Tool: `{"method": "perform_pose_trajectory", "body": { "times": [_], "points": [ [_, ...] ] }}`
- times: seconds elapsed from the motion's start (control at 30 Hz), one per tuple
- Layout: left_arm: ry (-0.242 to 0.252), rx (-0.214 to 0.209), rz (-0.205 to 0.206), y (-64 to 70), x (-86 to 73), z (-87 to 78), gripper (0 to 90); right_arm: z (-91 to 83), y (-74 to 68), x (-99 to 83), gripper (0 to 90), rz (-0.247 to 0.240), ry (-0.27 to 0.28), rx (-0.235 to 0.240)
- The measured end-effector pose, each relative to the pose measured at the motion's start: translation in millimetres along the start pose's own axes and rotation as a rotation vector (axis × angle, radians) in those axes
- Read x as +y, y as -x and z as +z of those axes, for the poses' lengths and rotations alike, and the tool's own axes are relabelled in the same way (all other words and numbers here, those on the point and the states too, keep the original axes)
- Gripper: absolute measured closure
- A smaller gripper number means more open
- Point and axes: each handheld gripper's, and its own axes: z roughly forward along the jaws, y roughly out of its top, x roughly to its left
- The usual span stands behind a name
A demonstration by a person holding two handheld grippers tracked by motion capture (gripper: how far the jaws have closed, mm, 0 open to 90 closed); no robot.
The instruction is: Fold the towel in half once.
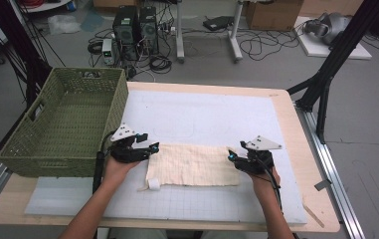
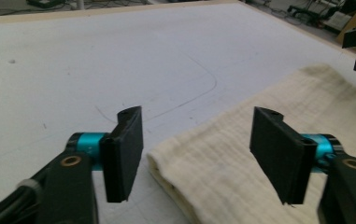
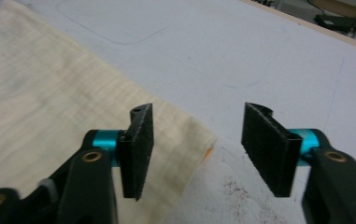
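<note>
A cream folded cloth [image 1: 193,165] lies flat on the white mat [image 1: 202,117], with a small rolled tag at its near left corner. My left gripper [image 1: 149,144] hovers open at the cloth's far left corner; in the left gripper view that corner [image 2: 175,154] sits between the two black pads [image 2: 124,154], held by nothing. At the cloth's far right corner my right gripper [image 1: 232,155] is open as well, and the right gripper view shows the cloth's corner [image 3: 199,135] just ahead of the gap between its pads [image 3: 140,149].
A green woven basket [image 1: 38,144] stands at the table's left, close beside my left gripper. The wooden table edge [image 1: 321,199] runs along the right. Beyond the table lie computer towers, cables and a black stand leg [image 1: 326,84].
</note>
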Motion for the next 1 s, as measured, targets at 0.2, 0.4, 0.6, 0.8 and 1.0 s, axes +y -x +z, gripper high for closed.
{"method": "perform_pose_trajectory", "body": {
  "times": [0.2, 0.4, 0.6, 0.8, 1.0],
  "points": [
    [0.053, -0.001, -0.018, 2.2, -1.3, -14.7, 17.1, -19.8, -5.4, -5.7, 30.9, 0.007, 0.041, 0.059],
    [0.093, -0.075, -0.069, 6.3, -8.6, -26.0, 17.2, -31.7, -10.9, -11.1, 18.8, 0.012, 0.042, 0.065],
    [0.123, -0.063, -0.026, 14.2, -9.9, -33.9, 17.9, -42.2, -14.2, -19.2, 11.9, 0.026, 0.071, 0.046],
    [0.163, -0.054, 0.042, 16.0, -11.9, -35.9, 18.0, -42.4, -17.1, -24.5, 11.8, -0.001, 0.058, 0.044],
    [0.13, -0.041, 0.082, 19.8, -14.1, -32.6, 20.6, -41.4, -13.9, -25.4, 11.8, 0.008, 0.064, 0.031]
  ]
}}
